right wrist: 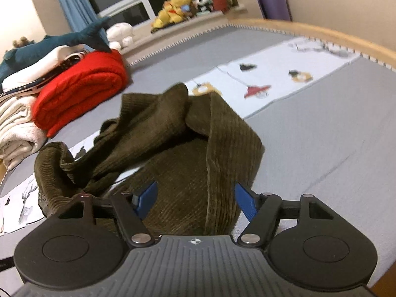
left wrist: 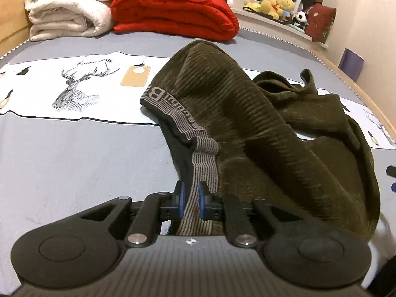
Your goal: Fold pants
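Note:
Dark olive corduroy pants [left wrist: 259,133] lie crumpled on the grey bed cover. Their striped grey waistband [left wrist: 205,153] runs down between my left gripper's [left wrist: 191,199] blue pads, which are closed on it. In the right wrist view the pants [right wrist: 173,153] are bunched and partly lifted. My right gripper [right wrist: 196,200] is open, its blue fingers [right wrist: 243,201] wide apart on either side of a fold of the fabric.
A folded red blanket [left wrist: 173,10] and a folded white blanket [left wrist: 69,7] sit at the far end of the bed [left wrist: 61,163]. Stuffed toys [left wrist: 274,3] line the windowsill. The bed's wooden rail [right wrist: 321,32] curves along the right. A printed white strip [left wrist: 61,89] crosses the cover.

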